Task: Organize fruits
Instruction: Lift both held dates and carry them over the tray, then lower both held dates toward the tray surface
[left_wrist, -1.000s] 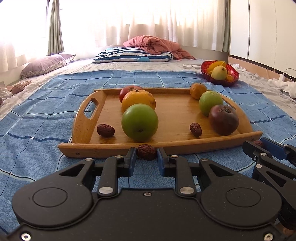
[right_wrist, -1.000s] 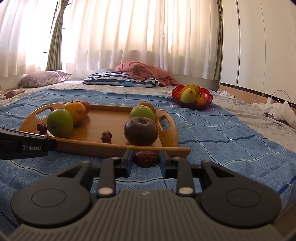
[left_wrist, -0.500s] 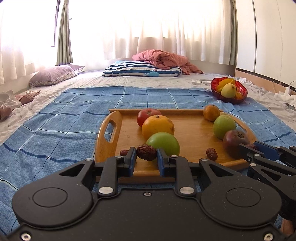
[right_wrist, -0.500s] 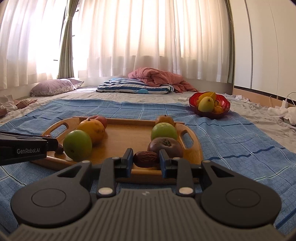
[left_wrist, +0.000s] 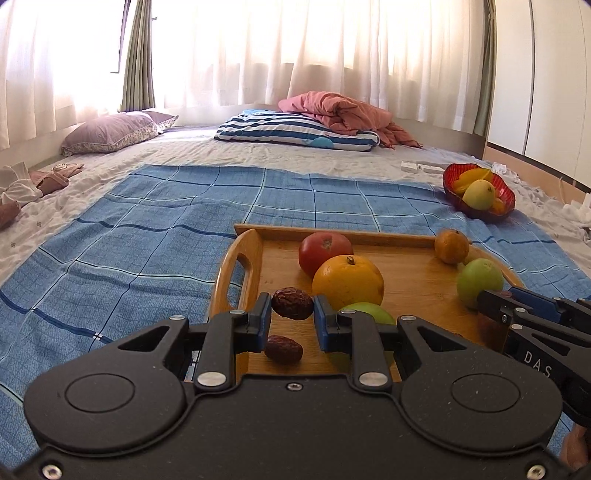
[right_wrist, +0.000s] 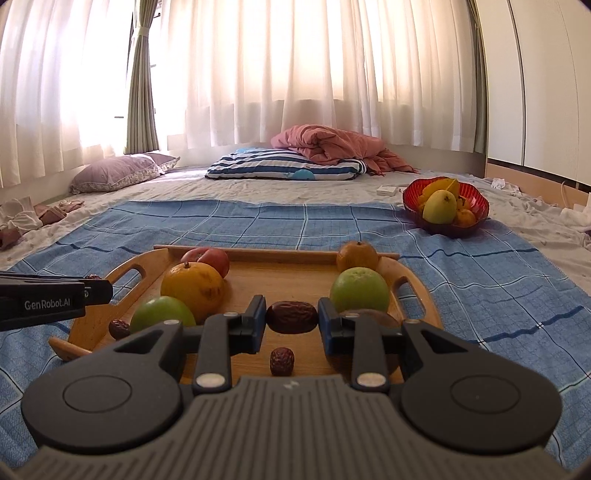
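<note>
Left gripper (left_wrist: 292, 318) pinches a date (left_wrist: 292, 303); only right view shows it sideways.

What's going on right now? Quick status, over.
Left gripper shut on a date. Right gripper shut on another date. Both above the wooden tray; red bowl far right, path clear.

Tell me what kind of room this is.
Most likely a bedroom: a striped pillow and a rumpled pink quilt lie on a low bed under sheer curtains, with a blue checked sheet spread across it.
</note>
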